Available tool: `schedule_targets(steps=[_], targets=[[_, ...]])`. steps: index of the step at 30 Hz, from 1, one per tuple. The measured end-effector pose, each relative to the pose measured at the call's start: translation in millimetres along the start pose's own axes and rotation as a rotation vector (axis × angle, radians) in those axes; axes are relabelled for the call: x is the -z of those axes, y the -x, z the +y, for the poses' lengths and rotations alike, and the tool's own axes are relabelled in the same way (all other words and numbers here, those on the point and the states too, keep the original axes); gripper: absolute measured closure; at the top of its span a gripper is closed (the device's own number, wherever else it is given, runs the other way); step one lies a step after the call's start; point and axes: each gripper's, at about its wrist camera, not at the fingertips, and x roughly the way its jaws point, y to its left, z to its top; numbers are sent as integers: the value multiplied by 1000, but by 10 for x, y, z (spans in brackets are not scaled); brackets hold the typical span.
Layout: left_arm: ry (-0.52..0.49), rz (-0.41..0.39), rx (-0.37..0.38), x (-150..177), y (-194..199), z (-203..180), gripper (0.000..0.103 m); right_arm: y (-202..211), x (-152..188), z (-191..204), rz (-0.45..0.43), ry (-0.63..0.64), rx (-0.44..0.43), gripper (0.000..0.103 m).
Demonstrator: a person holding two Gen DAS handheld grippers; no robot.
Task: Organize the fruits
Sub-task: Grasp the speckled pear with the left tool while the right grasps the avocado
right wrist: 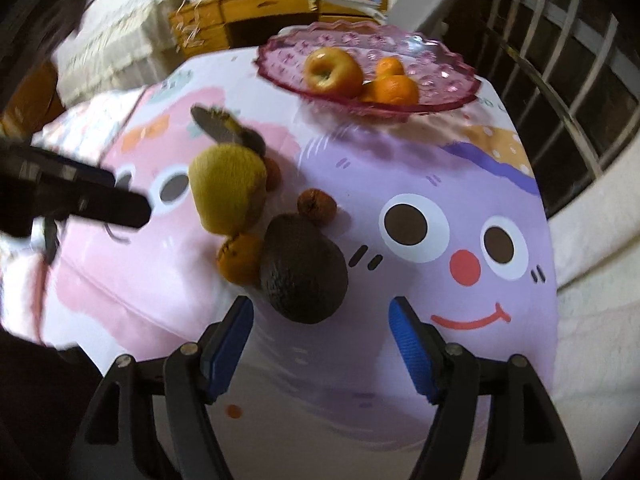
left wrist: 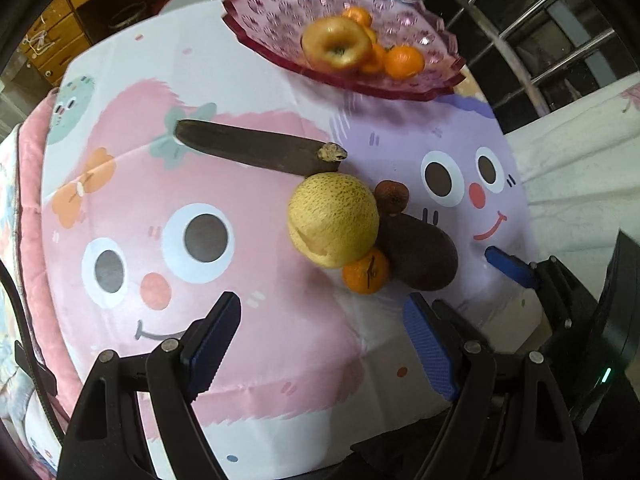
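A yellow melon (left wrist: 332, 220), a small orange (left wrist: 366, 272), a dark avocado (left wrist: 420, 256) and a small brown fruit (left wrist: 392, 196) lie bunched together on the table, with a blackened banana (left wrist: 256, 150) behind them. The pink glass bowl (left wrist: 272, 16) at the far edge holds an apple (left wrist: 336, 44) and several oranges (left wrist: 404, 62). My left gripper (left wrist: 324, 320) hovers open and empty, nearer than the melon. My right gripper (right wrist: 320, 308) is open; the avocado (right wrist: 304, 268) reaches just between its fingertips, untouched by the pads.
A cartoon-face tablecloth (right wrist: 400, 160) covers the table. Behind the table stand a wooden desk with drawers (right wrist: 280, 4) and a metal railing (right wrist: 560, 80) at the right. White bedding (left wrist: 580, 160) lies to the right. A left gripper finger (right wrist: 120, 206) crosses the right wrist view.
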Motion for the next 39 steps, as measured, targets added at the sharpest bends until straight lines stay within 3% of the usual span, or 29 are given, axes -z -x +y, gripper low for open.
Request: schedule_targets(steps=[8,22,27,30,32,39], targets=[[-20,71,-16,-234,-342,-116,21,-211,-22,54,-6,123,20,32],[48,90,15,-457,-644,-10,23,-448,-166,105,-17,205,-54,32],[54,88,-14,-500,-702,4,36,-461,-194,85,-14,202,-71,32],[73,90,-17,-493,-699,80,43,-469,-210,87,-6,197,-86,39],[87,94,-3,-492,-696,124,43,-465,-212,97,2,193,-107,45],[107,104,-28,-467,-692,135,44,-458,-190,66,29,158,-113,45]])
